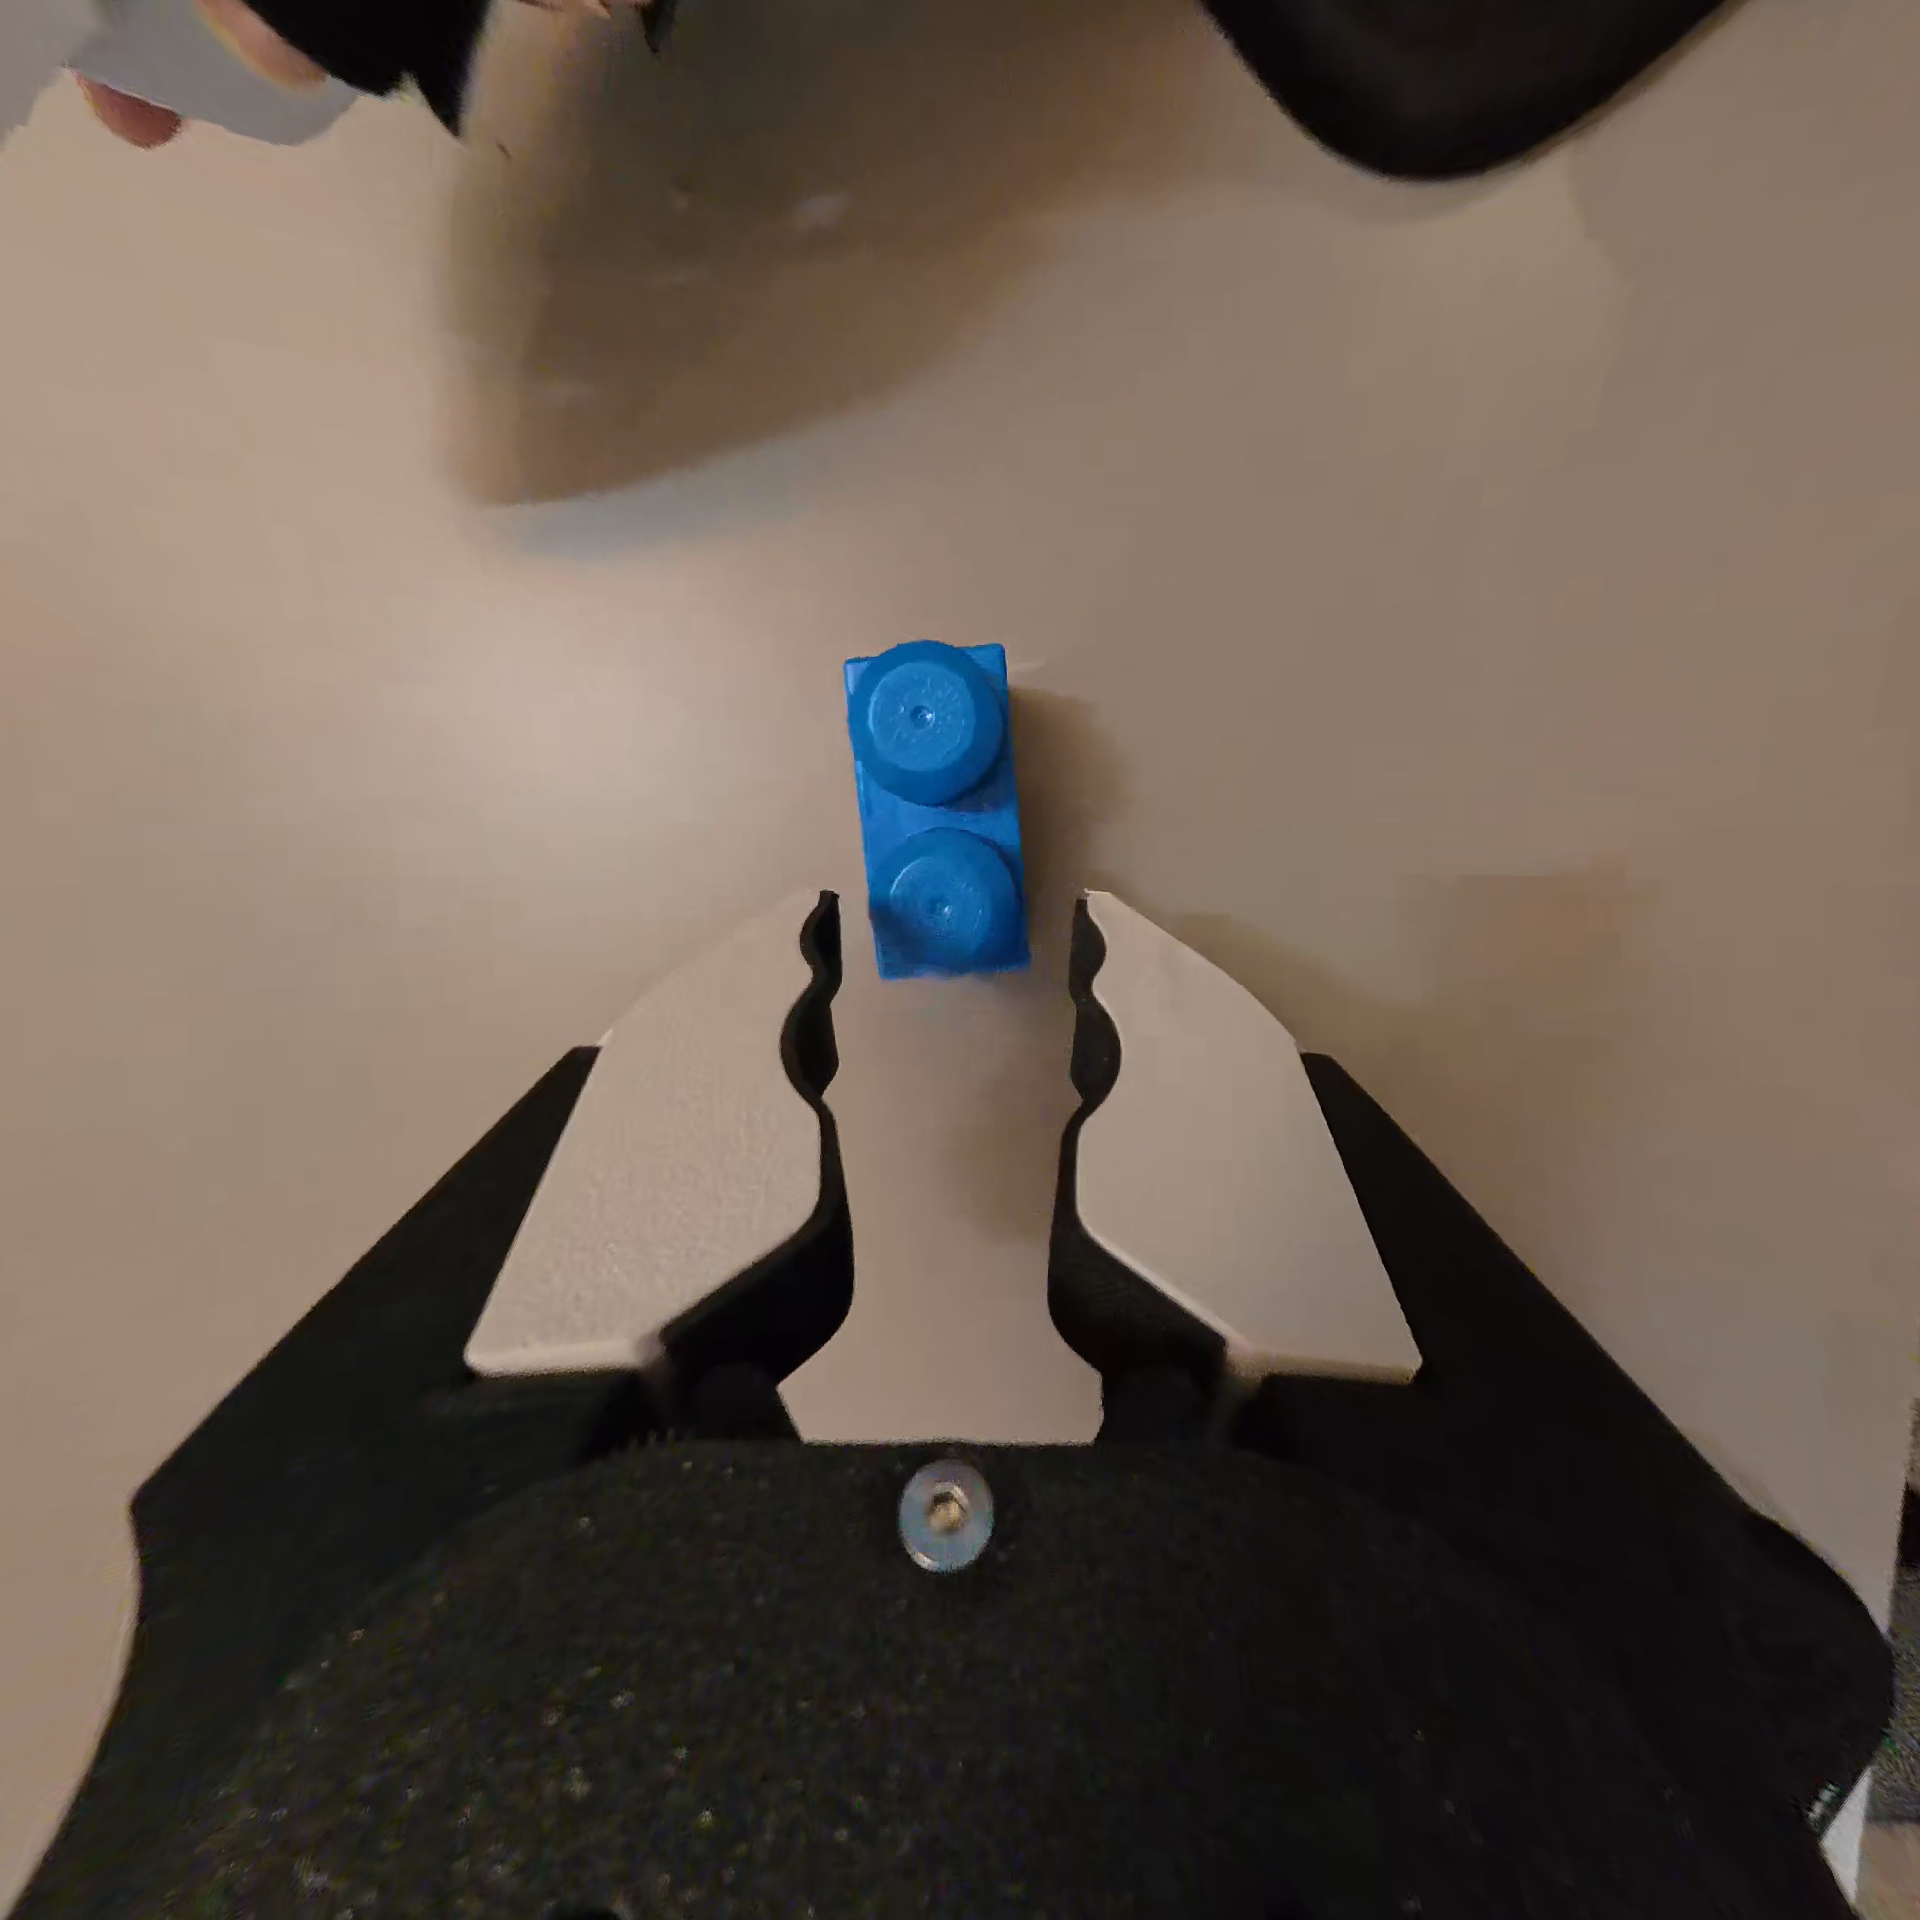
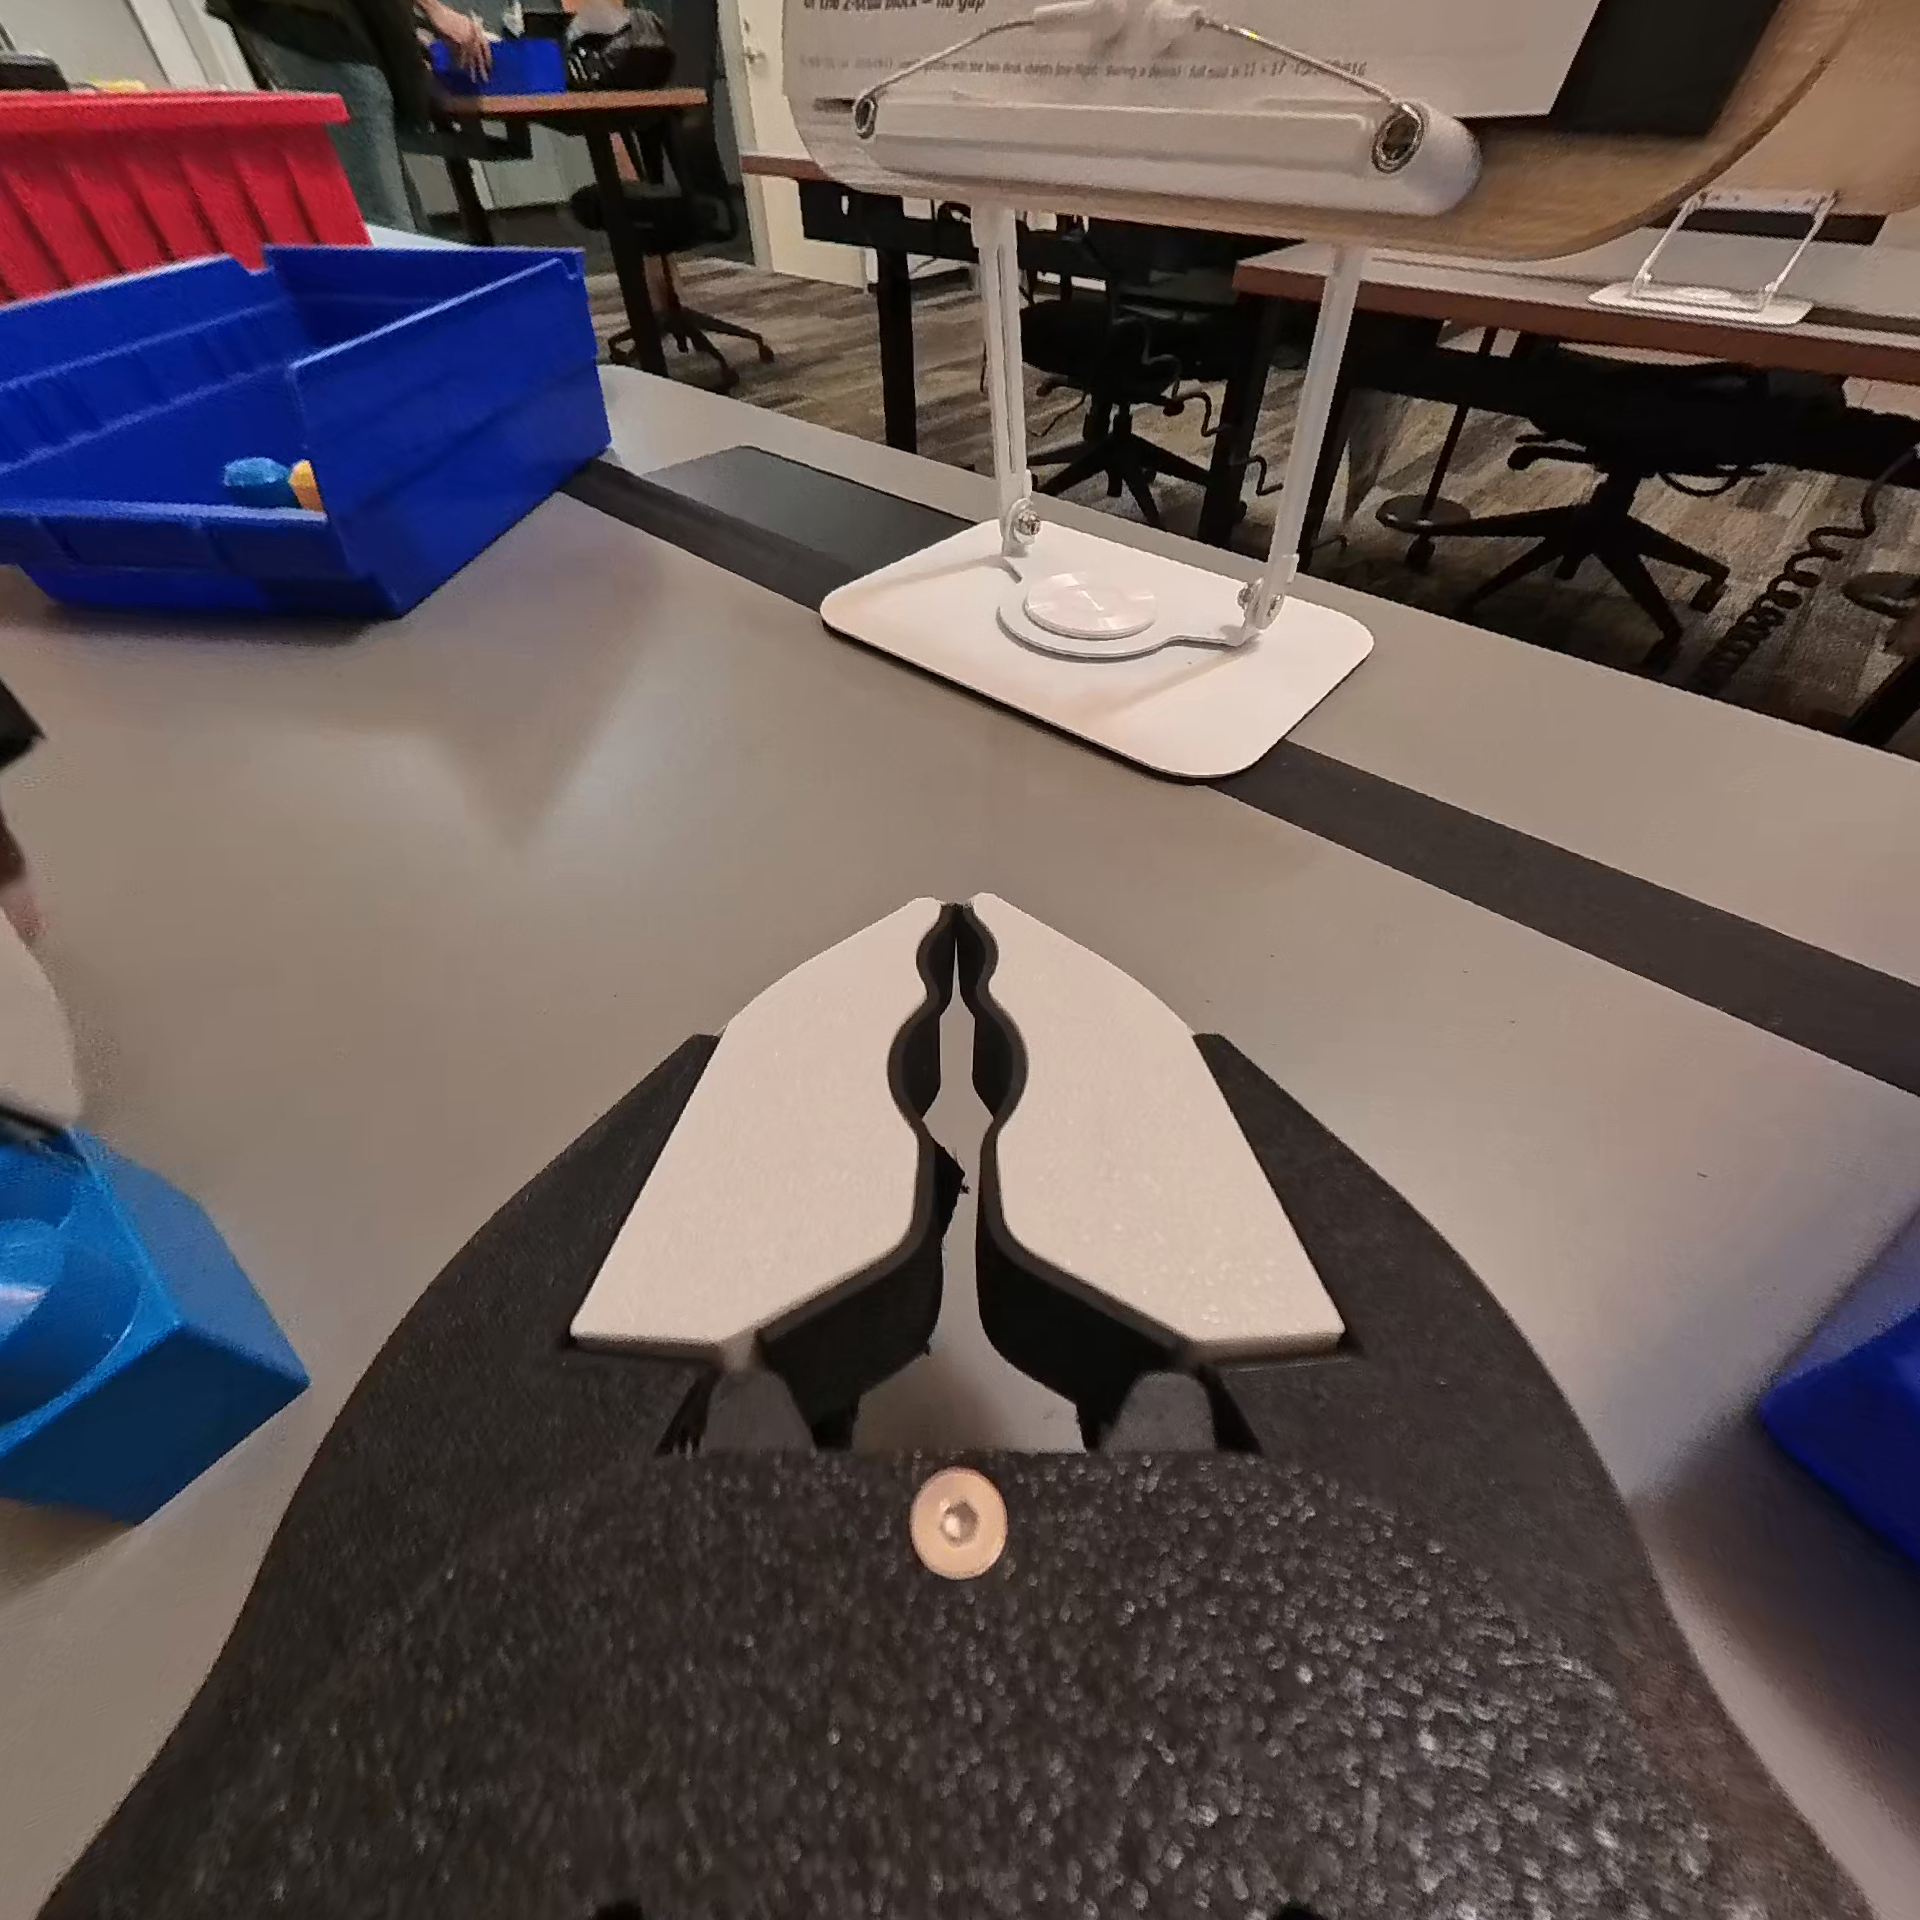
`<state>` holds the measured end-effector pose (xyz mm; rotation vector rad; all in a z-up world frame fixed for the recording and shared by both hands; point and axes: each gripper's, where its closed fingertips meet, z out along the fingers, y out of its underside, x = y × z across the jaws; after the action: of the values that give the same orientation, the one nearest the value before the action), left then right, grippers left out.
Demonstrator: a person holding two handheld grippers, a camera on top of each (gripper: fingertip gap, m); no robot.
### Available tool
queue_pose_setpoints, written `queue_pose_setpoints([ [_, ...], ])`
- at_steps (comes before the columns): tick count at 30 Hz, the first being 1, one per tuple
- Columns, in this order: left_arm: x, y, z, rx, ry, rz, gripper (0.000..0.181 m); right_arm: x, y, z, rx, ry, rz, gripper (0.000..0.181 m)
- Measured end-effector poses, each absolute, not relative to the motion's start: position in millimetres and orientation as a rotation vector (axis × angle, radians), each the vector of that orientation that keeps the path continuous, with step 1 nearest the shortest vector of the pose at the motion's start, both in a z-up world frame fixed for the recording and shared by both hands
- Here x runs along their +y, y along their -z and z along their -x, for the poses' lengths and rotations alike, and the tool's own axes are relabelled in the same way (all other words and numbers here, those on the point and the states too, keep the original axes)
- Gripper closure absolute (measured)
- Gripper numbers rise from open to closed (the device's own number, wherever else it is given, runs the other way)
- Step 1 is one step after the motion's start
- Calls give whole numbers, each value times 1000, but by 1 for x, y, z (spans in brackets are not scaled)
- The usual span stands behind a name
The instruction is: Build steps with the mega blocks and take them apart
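Left claw (image 1: 951,914) points straight down at the worktop (image 1: 312,831), jaws parted wide, holding nothing. Blue mega block (image 1: 935,816) lies just ahead of the tips, its near end between them, not touching either finger. Block is a two-stud piece, studs up, long axis running away from the claw, slightly tilted.

Right claw (image 2: 958,909) hovers low over the grey worktop, jaws closed tip to tip, nothing between them. Blue block (image 2: 125,1340), blurred, sits close on the claw's left; another blue piece (image 2: 1860,1403) is cut off at its right.

Blue bin (image 2: 416,416) far ahead-left holds small blue and orange items (image 2: 272,483), too small to identify. Red bin (image 2: 156,177) behind it, contents hidden. White stand (image 2: 1101,644) ahead-right.
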<state>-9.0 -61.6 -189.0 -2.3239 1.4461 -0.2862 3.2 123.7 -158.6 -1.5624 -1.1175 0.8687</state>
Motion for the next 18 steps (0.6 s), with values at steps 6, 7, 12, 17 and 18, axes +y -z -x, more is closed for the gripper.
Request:
queue_pose_setpoints([
  [6,-31,107,73,1065,211,2147,161,123,158,-3,-1113,-879,1563,181],
  [7,-24,89,98,978,150,2118,170,123,158,-3,-1112,-882,1565,181],
  [12,-19,26,244,601,-152,2099,181,122,157,-2,-1110,-892,1564,181],
  [17,-42,55,355,409,-260,2294,181,118,158,0,-1126,-893,1562,181],
  [18,-47,67,367,386,-250,2336,181,118,158,0,-1129,-891,1560,181],
])
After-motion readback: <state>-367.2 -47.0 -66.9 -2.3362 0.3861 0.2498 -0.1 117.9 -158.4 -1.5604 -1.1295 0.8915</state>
